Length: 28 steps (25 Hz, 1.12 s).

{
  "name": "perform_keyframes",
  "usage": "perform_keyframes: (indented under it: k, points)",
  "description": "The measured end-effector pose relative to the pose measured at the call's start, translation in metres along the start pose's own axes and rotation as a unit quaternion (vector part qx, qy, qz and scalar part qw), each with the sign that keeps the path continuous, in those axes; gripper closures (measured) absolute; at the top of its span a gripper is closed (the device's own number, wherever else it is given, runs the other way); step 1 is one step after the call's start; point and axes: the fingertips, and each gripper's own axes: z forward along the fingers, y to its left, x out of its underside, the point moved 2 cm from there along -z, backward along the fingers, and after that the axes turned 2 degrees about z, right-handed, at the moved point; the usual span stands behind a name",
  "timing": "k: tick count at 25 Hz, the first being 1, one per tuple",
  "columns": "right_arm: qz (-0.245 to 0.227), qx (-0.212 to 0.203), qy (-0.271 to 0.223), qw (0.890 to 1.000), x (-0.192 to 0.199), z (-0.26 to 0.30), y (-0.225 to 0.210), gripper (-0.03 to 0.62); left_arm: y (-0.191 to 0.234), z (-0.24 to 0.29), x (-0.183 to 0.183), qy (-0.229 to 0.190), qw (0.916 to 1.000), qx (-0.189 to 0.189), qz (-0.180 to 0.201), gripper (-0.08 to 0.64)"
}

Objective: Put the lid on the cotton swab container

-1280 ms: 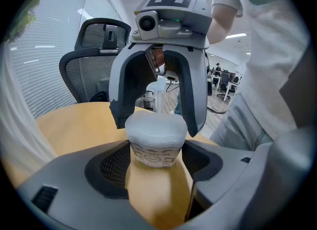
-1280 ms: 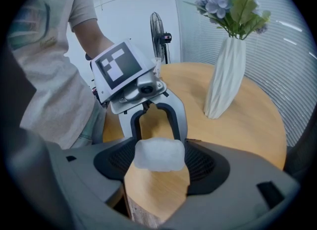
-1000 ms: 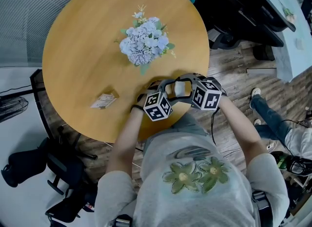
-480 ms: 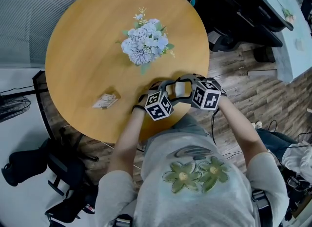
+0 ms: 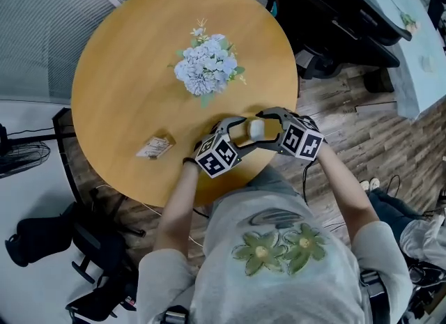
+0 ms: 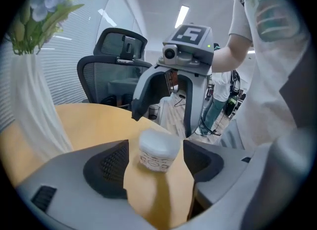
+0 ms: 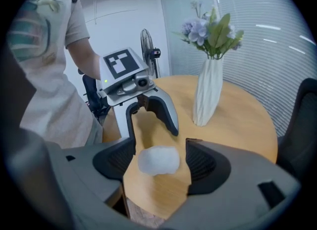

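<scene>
The white cotton swab container (image 5: 256, 129) stands upright near the round table's (image 5: 125, 72) front edge, its white lid on top. Both grippers face each other across it. In the left gripper view the container (image 6: 158, 150) sits between the jaws of my left gripper (image 6: 156, 163), which are opening, with a gap on each side. In the right gripper view the container (image 7: 158, 160) lies between the pads of my right gripper (image 7: 159, 164), which is open and not touching it. From above, the left gripper (image 5: 237, 134) and right gripper (image 5: 270, 126) flank the container.
A white vase of pale blue flowers (image 5: 208, 66) stands mid-table, behind the grippers. A small paper packet (image 5: 155, 148) lies at the table's left front. Black office chairs (image 5: 327, 16) stand beyond the table's right side. The table edge is just below the container.
Both grippers have drawn a little back from the container, the left one down and to the left, so more of it shows. The container has stayed on the table.
</scene>
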Motion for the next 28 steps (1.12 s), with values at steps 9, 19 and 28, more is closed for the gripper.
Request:
perform_keyframes:
  k: [9,19,28]
  points:
    - [0.055,0.078,-0.119,0.988,-0.028,-0.037,-0.001,0.340,0.015,-0.045,-0.033,-0.067,0.9937,-0.080,-0.041,0.274]
    - [0.106,0.161,-0.205,0.960,-0.039,-0.066,-0.003,0.571,0.022,-0.086,-0.058,-0.116,0.9722,-0.198,-0.046,0.558]
    - [0.122,0.201,-0.225,0.946,-0.041,-0.079,0.008,0.588,0.014,-0.103,-0.072,-0.158,0.9539,-0.236,-0.097,0.558]
